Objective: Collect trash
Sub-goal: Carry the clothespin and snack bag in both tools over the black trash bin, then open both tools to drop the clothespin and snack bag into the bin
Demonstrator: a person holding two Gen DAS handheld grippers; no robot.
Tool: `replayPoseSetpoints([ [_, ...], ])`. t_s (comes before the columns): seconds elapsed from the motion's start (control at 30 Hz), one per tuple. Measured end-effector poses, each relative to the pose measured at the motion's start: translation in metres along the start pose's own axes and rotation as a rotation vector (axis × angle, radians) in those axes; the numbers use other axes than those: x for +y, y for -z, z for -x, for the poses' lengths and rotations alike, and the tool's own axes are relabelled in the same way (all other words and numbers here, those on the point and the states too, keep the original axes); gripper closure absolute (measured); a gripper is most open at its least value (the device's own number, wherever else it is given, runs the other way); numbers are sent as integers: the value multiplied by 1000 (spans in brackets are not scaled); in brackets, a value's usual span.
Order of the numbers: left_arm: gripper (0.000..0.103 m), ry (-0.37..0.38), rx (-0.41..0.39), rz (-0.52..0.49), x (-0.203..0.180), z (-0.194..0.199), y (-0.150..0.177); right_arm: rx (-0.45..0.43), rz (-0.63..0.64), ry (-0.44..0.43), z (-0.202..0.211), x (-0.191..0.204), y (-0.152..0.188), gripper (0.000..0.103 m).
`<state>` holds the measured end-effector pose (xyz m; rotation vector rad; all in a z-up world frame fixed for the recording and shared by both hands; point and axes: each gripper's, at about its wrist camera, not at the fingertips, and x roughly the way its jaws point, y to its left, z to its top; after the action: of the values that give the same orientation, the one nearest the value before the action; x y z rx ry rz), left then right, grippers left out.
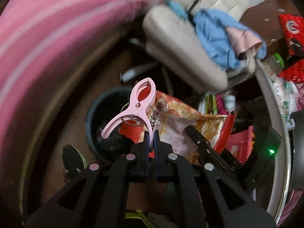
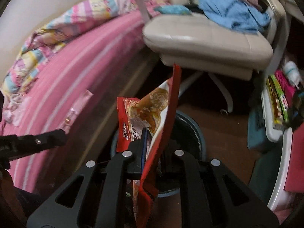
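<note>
The left tool (image 1: 151, 139) is clamped narrowly on one handle of a pink clothes clip (image 1: 135, 110). The right tool (image 2: 152, 142) pinches an orange-and-red snack wrapper (image 2: 150, 110), which stands upright between its jaws with its torn red edge trailing below. Both loads hang over a round dark bin (image 1: 95, 117) lined with a black bag, standing on the brown floor (image 2: 224, 125) between a pink bed (image 2: 66, 72) and a beige chair (image 2: 205, 41) heaped with blue clothing (image 2: 233, 9). From the right wrist view the bin rim (image 2: 201, 138) shows just behind the wrapper.

The step in hand is judged to be the drop. To do it well, each load should be centred over the bin mouth before its tool is let go, since the wrapper is light and broad and may drift or catch on the rim; lowering it well inside first would help. The clip, being rigid, should fall straight. Further red packets (image 1: 290, 32) lie on the worktop at right, so collection is likely unfinished.
</note>
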<state>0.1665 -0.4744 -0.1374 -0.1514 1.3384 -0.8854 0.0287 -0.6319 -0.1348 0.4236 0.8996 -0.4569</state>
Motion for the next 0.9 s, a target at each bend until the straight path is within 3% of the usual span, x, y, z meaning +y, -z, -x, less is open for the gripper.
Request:
replayPoseSetpoints([
  [0.17,98,-16,122,24,14,-64,-2,64,-21,34,-42,-21,5,91],
  [0.3,98,-24,166,14,18,-98,-11,114,-29,53,-72,-34,6,90],
  [0.33,98,-23,187,15,20,-107,-12,125,-25,55,-77,-35,6,86],
  [0.4,86,-51,222,7,25,-122,-11,143,-9,57,-87,-39,8,76],
  [0.43,65,-72,232,6,27,-128,-11,145,-2,63,-90,-41,7,65],
  [0.47,49,-89,232,9,29,-131,-11,140,3,72,-91,-42,7,61],
  [0.53,40,-120,209,26,35,-131,-14,116,-2,104,-86,-47,7,46],
  [0.63,37,-97,174,56,35,-121,-21,76,-34,109,-77,-53,7,35],
  [0.77,30,-82,90,67,31,-91,-24,35,-34,102,-58,-48,1,34],
  [0.9,28,-69,-24,124,27,-53,-29,-61,-1,62,-18,-19,-12,28],
])
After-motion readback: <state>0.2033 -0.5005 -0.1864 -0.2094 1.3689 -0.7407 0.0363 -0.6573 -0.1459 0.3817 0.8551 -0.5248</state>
